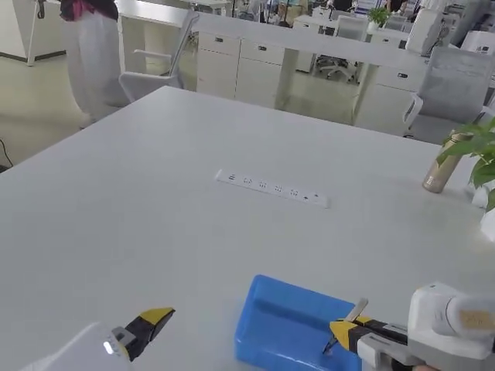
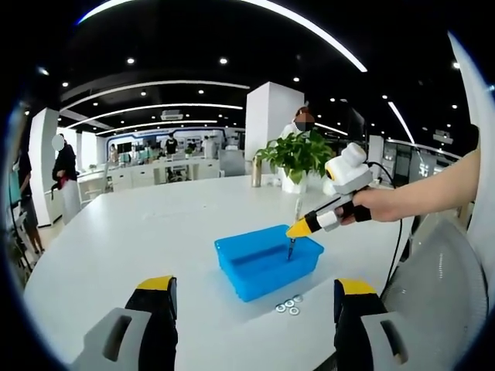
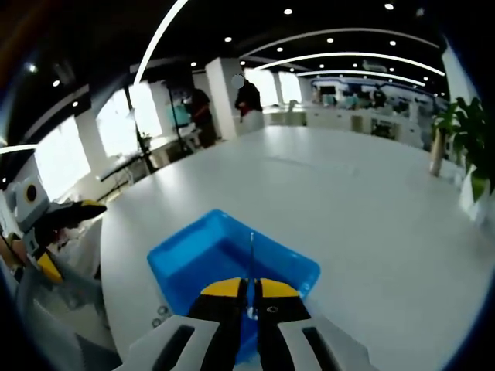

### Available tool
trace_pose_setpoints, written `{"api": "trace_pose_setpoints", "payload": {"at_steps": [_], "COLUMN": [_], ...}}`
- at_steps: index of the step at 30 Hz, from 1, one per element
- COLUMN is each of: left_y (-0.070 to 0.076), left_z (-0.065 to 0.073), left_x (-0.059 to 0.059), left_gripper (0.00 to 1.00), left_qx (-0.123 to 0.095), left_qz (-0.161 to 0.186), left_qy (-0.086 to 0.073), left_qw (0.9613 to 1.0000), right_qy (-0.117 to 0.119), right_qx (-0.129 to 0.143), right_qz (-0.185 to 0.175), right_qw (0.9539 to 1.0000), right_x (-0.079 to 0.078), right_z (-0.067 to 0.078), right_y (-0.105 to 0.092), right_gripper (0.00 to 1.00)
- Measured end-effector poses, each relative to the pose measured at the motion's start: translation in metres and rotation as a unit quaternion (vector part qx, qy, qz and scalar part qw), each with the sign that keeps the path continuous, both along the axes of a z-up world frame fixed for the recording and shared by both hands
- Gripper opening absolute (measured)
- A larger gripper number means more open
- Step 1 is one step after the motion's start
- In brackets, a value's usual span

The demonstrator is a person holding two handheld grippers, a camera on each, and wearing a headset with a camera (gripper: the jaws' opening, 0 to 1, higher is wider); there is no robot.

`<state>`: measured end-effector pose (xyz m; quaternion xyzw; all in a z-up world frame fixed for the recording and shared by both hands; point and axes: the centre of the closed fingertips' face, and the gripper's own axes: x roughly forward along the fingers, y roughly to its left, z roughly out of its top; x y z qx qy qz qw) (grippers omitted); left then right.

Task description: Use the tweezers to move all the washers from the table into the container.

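Washers (image 2: pixel 288 304), small silver metal rings, are lying just beside the blue plastic container (image 2: pixel 267 263). Clenching the right gripper (image 3: pixel 249 290) on thin metal tweezers (image 3: pixel 250 267), left gripper (image 2: pixel 255 284) released, we are aiming to nip one rim squarely.

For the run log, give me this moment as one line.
right gripper: shut on tweezers, tips over blue container | left gripper: open, empty | washers: several on table beside container
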<state>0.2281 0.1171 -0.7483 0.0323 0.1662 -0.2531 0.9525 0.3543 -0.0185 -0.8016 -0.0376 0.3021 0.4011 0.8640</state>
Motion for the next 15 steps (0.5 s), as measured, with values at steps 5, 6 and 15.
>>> {"api": "trace_pose_setpoints", "payload": {"at_steps": [5, 6, 15], "left_y": [-0.0002, -0.0003, 0.0039], "left_z": [0.0029, 0.0037, 0.0032], "left_x": [0.0002, 0.0003, 0.0011], "left_gripper": [0.85, 0.85, 0.84], "left_qx": [-0.011, -0.014, -0.013], "left_qz": [0.0, 0.0, 0.01], "left_qy": [-0.005, -0.006, -0.005], "left_qw": [0.9999, 0.9999, 0.9999], "right_qy": [0.002, 0.002, 0.001], "right_qx": [0.0, -0.001, -0.001], "right_qz": [-0.003, -0.003, -0.003], "right_qw": [1.0, 1.0, 1.0], "right_x": [0.0013, 0.0013, -0.0047], "right_z": [-0.0023, -0.0028, -0.001], "right_y": [-0.0015, -0.0016, 0.0025], "right_gripper": [0.03, 0.03, 0.03]}}
